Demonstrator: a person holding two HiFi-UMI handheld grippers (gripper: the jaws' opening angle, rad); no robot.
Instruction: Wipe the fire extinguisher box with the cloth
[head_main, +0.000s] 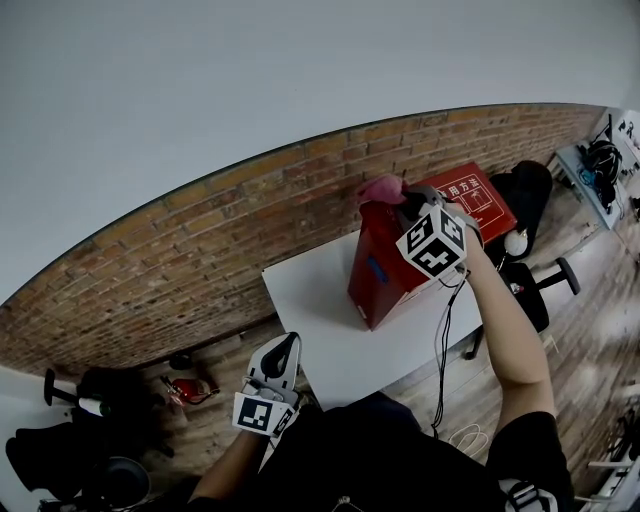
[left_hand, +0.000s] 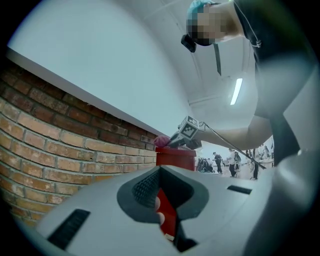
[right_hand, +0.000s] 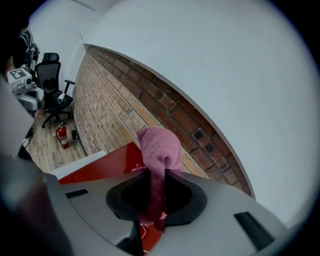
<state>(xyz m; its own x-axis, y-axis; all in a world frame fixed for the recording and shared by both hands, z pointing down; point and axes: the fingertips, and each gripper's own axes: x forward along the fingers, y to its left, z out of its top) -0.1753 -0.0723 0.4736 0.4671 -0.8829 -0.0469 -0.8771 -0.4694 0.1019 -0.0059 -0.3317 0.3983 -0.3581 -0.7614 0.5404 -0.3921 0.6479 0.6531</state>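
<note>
Pink cloth (head_main: 380, 188) on box top

Your left gripper (head_main: 288, 345) hangs low at the white table (head_main: 320, 340) edge, jaws together, nothing in them. The red fire extinguisher box (head_main: 385, 265) stands on the table near the brick wall (head_main: 200, 250). Your right gripper (head_main: 402, 205) is clamped on the cloth at the box's top edge.

A white bench (head_main: 330, 345) stands near a low brick wall (head_main: 200, 250). Above the bench, the wall turns plain pale grey (head_main: 250, 80). To the right of the bench is a wood-plank floor (head_main: 590, 255) with a black office chair (head_main: 530, 292) on it. A strip light (left_hand: 236, 91) glows on the ceiling overhead.
</note>
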